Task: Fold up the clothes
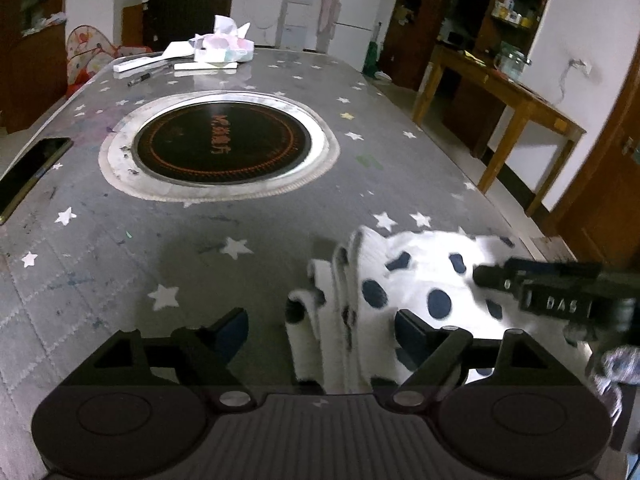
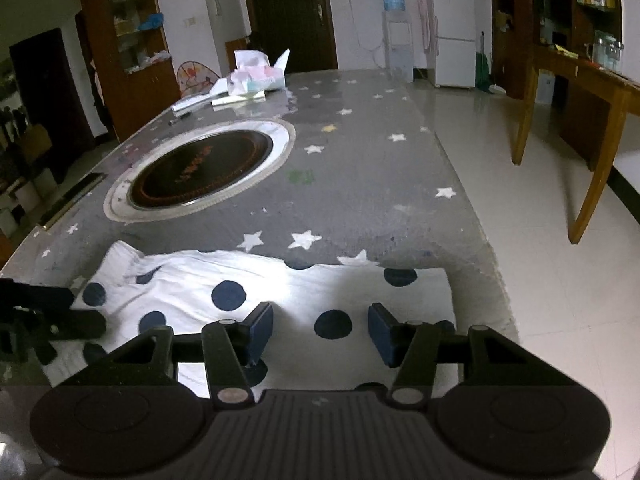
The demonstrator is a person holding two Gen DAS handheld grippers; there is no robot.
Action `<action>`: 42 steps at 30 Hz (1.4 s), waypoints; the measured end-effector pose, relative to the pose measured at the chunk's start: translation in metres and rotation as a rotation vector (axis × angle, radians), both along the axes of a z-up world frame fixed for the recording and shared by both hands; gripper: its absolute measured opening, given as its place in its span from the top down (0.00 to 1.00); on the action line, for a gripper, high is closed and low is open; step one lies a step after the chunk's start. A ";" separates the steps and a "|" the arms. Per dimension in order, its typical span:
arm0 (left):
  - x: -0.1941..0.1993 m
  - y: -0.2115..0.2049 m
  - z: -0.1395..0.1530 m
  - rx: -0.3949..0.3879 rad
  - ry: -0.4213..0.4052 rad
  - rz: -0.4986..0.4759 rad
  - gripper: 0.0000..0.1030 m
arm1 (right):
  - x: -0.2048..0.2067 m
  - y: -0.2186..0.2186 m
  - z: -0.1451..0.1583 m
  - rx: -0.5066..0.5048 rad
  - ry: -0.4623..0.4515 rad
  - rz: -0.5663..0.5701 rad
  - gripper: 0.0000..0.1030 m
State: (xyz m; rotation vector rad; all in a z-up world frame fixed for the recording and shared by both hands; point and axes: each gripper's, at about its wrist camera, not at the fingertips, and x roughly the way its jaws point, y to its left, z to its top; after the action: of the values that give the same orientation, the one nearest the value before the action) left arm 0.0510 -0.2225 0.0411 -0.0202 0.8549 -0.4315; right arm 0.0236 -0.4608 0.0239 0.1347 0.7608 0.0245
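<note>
Both the left hand-held gripper (image 1: 320, 330) and right hand-held gripper (image 2: 320, 330) hover wide open, gripping nothing, over the spotted white garment (image 2: 280, 284) on the tabletop (image 2: 360, 184).

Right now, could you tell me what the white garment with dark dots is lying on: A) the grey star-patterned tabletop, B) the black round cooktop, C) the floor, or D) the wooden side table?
A: the white garment with dark dots lies spread on the grey star-patterned tabletop, nearer than the round cooktop, with both grippers open over it.
</note>
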 end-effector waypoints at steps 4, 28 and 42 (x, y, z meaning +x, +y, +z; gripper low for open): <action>0.005 -0.002 -0.004 0.012 0.006 0.003 0.19 | 0.001 -0.001 -0.003 0.003 0.003 0.002 0.46; -0.029 0.012 -0.004 0.038 -0.026 -0.010 0.12 | -0.100 0.012 0.002 -0.057 0.000 0.048 0.34; -0.044 0.019 0.000 0.019 -0.052 -0.012 0.10 | -0.130 0.016 0.001 -0.037 -0.063 0.032 0.18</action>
State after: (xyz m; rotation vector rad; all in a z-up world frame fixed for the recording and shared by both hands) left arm 0.0069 -0.2035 0.0412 0.0136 0.8079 -0.4334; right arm -0.1060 -0.4449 0.0251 0.0865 0.7002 0.0454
